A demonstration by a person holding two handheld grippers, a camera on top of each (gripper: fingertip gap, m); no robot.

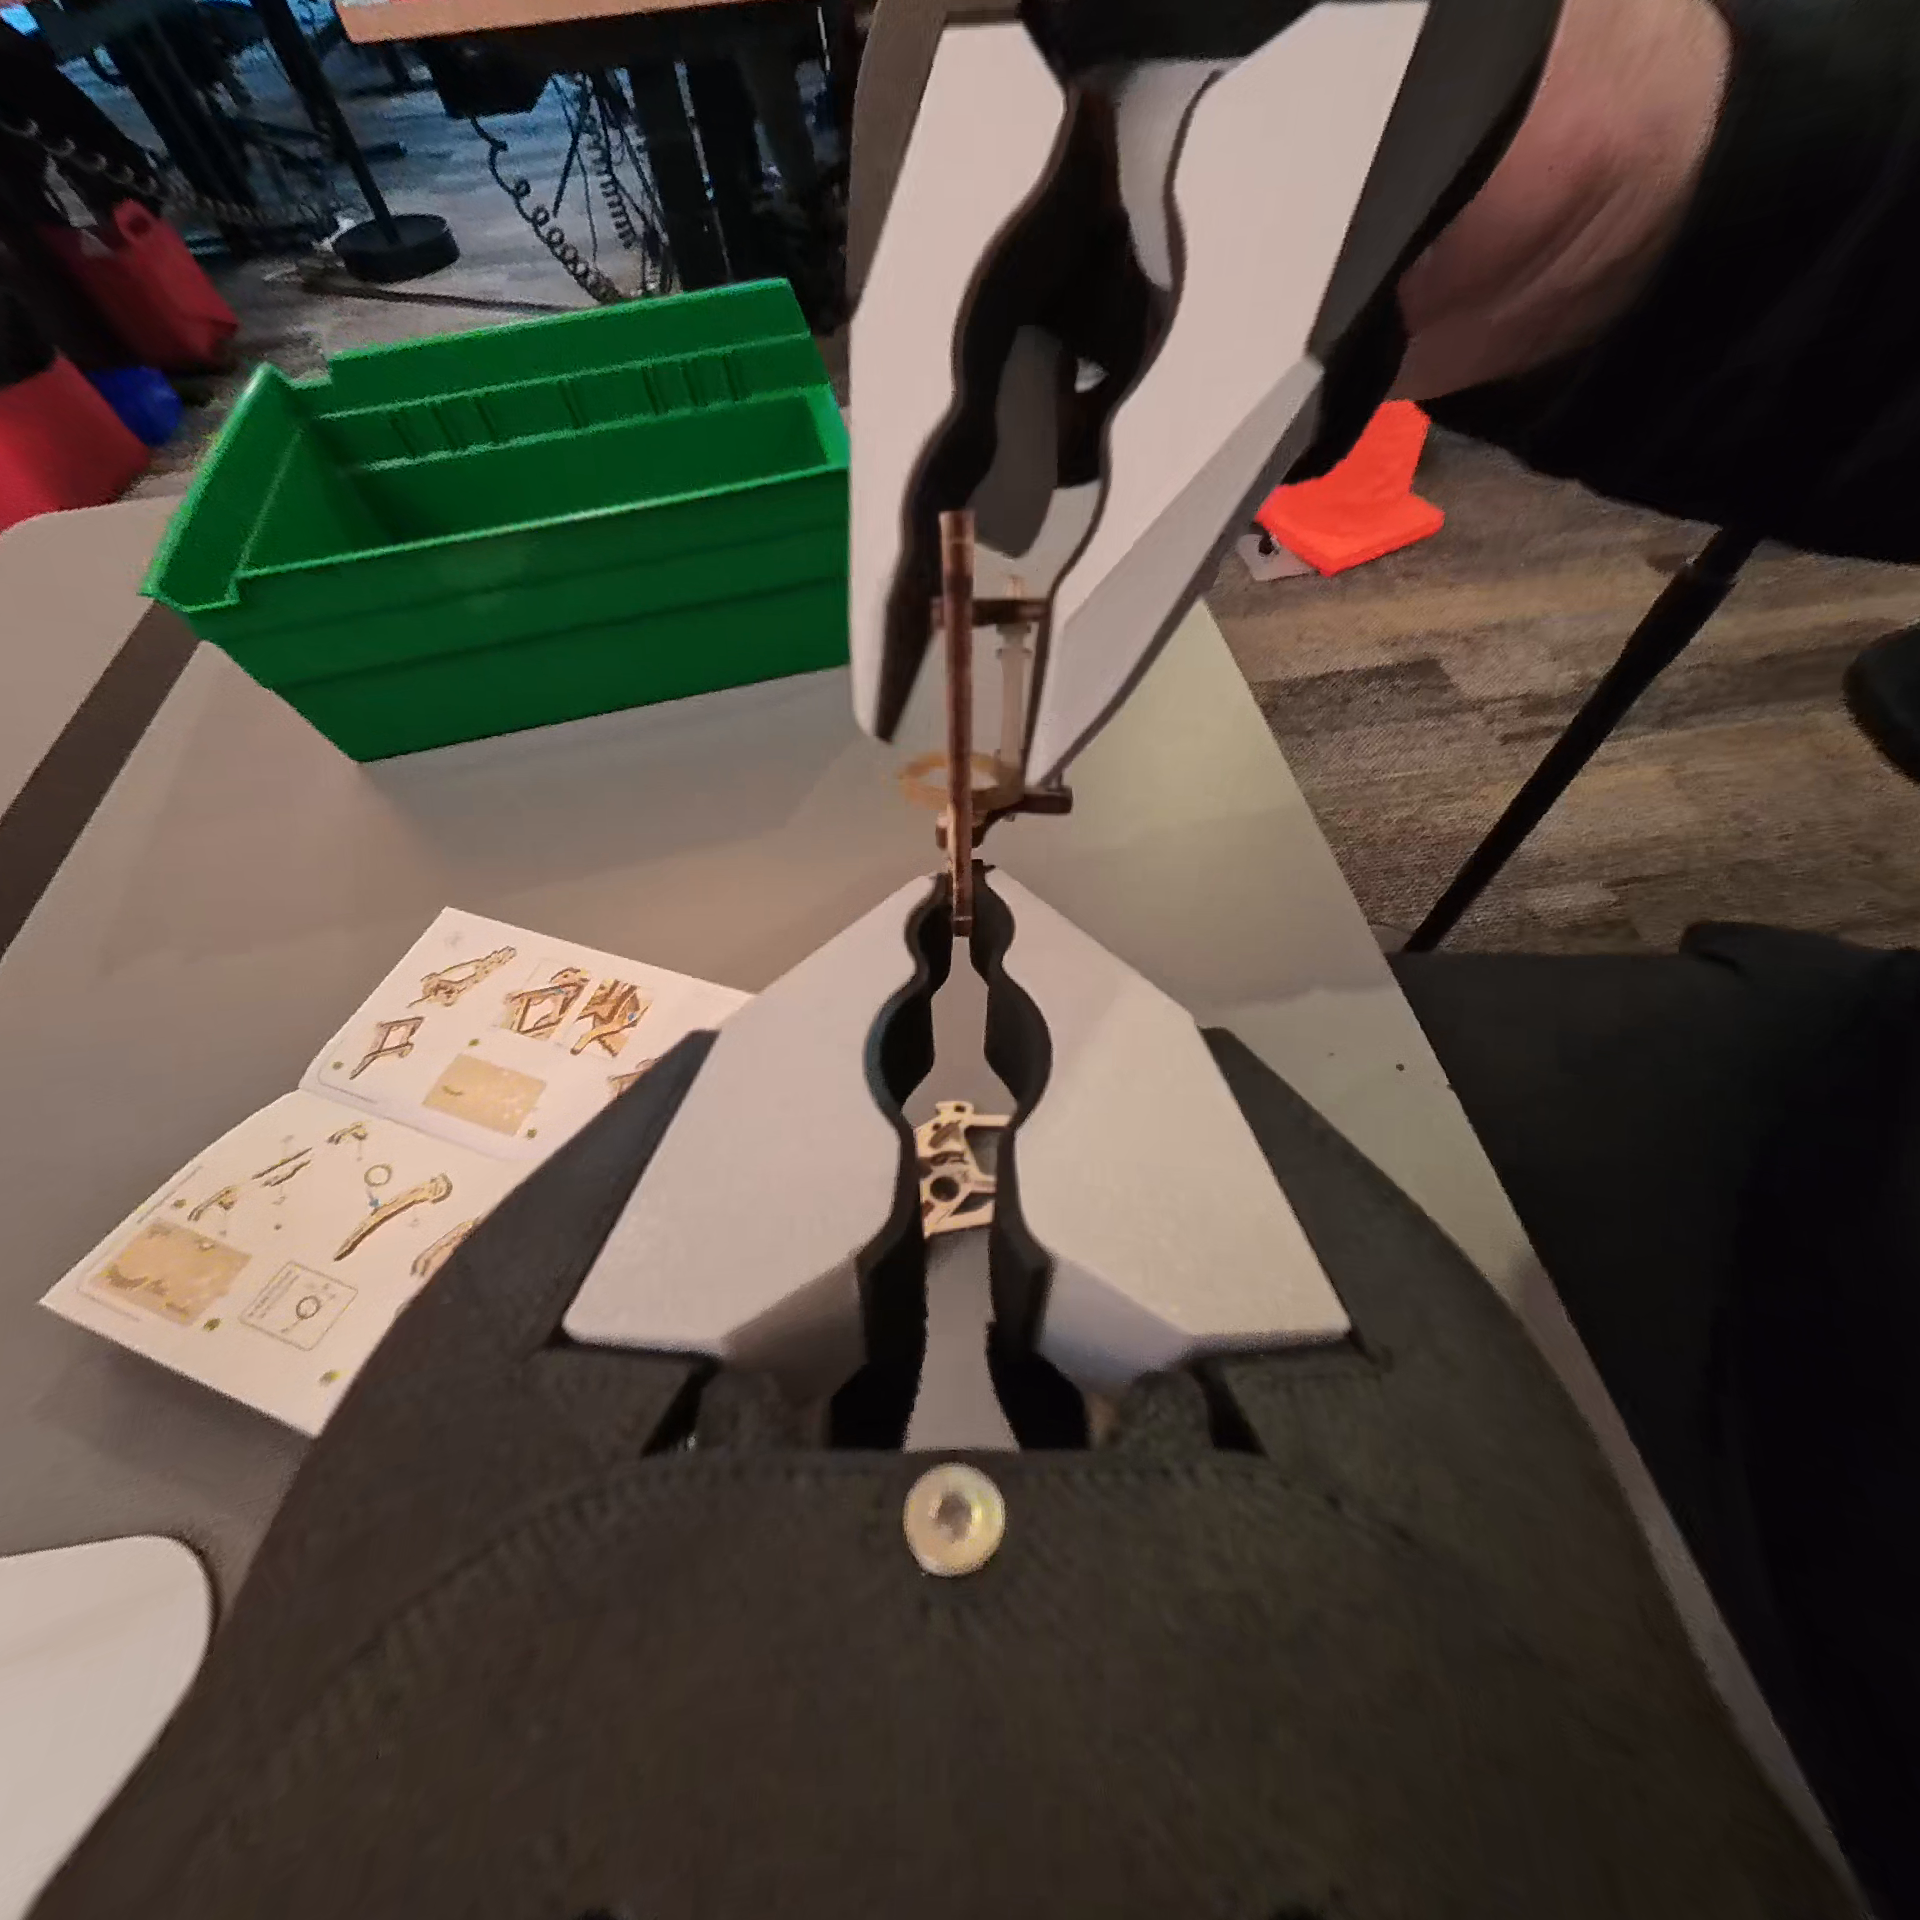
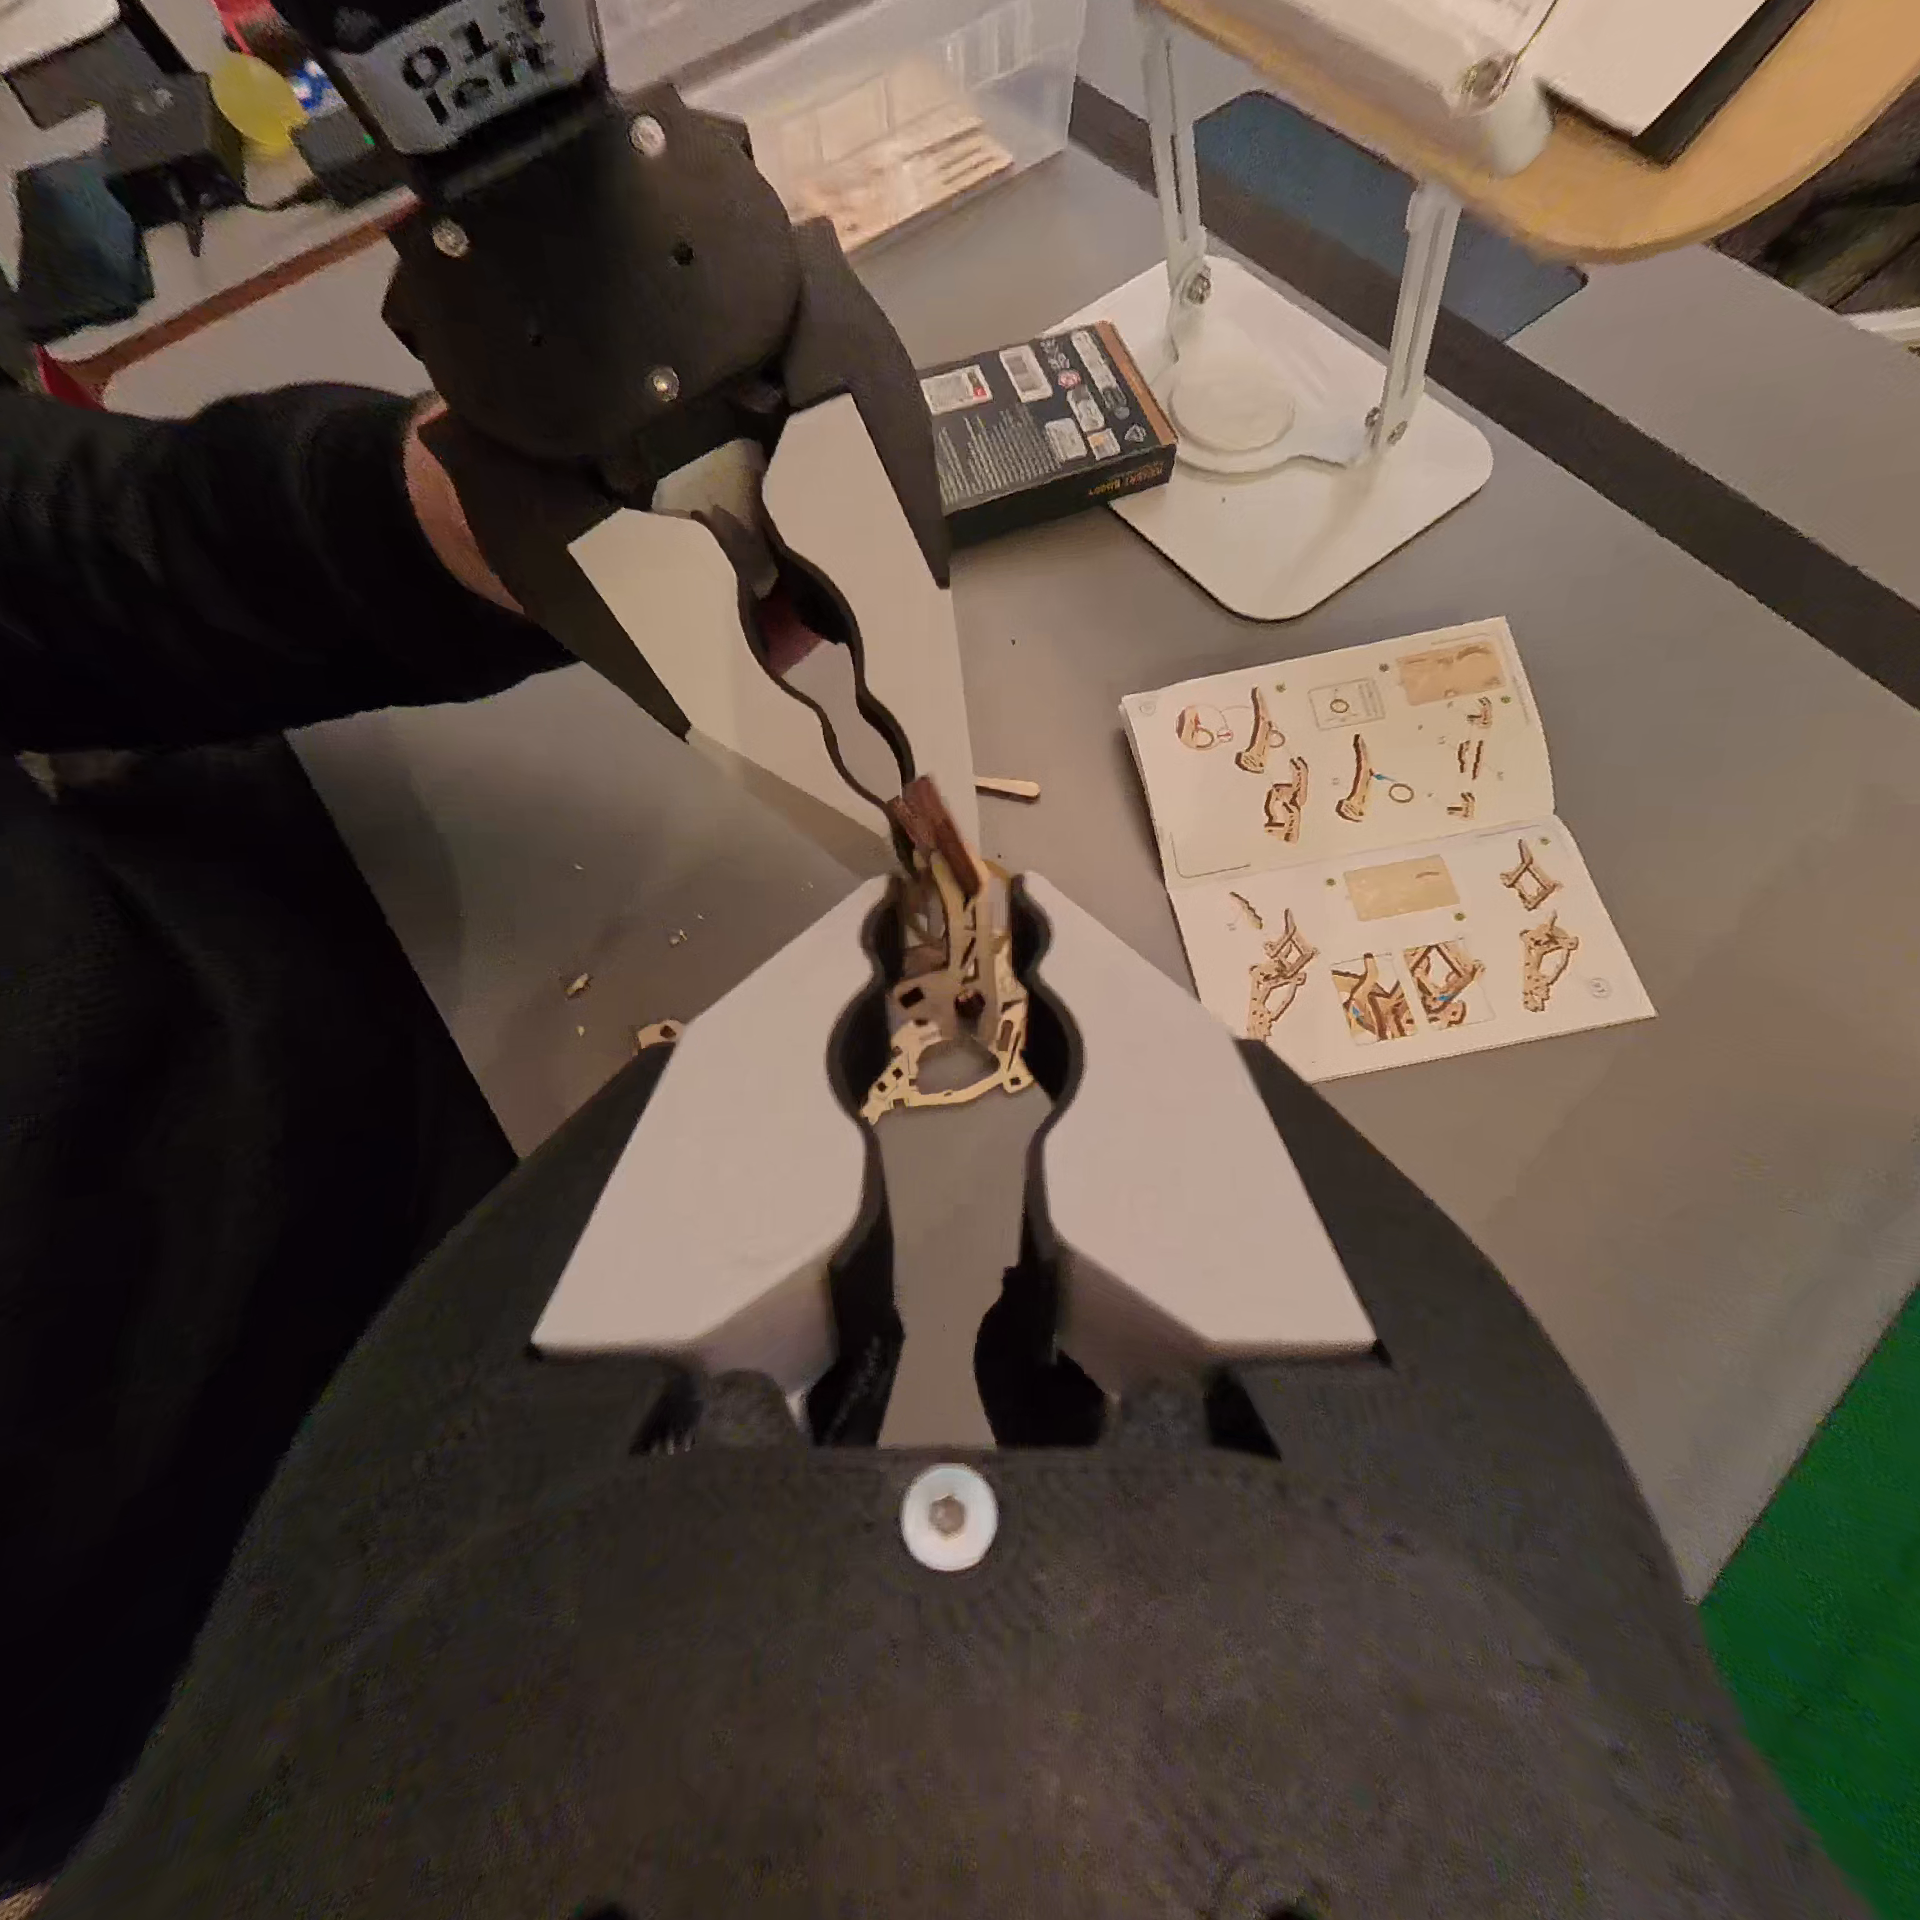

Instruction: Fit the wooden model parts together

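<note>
A white label with dark characters sits on the left gripper (image 2: 902, 831). The black box (image 2: 1049, 436) carries print; the instruction leaflet (image 2: 1382, 842) shows diagrams.

Left tool (image 1: 961, 914) pinching wooden model (image 1: 961, 717) edge-on, right tool (image 1: 961, 748) gripping it from above.

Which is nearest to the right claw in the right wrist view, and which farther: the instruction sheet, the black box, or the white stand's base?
From the right claw, nearest first:
1. The instruction sheet, lying open on the table to the claw's right.
2. The black box, farther back, slightly right.
3. The white stand's base, beyond and beside the box, far right.
</note>
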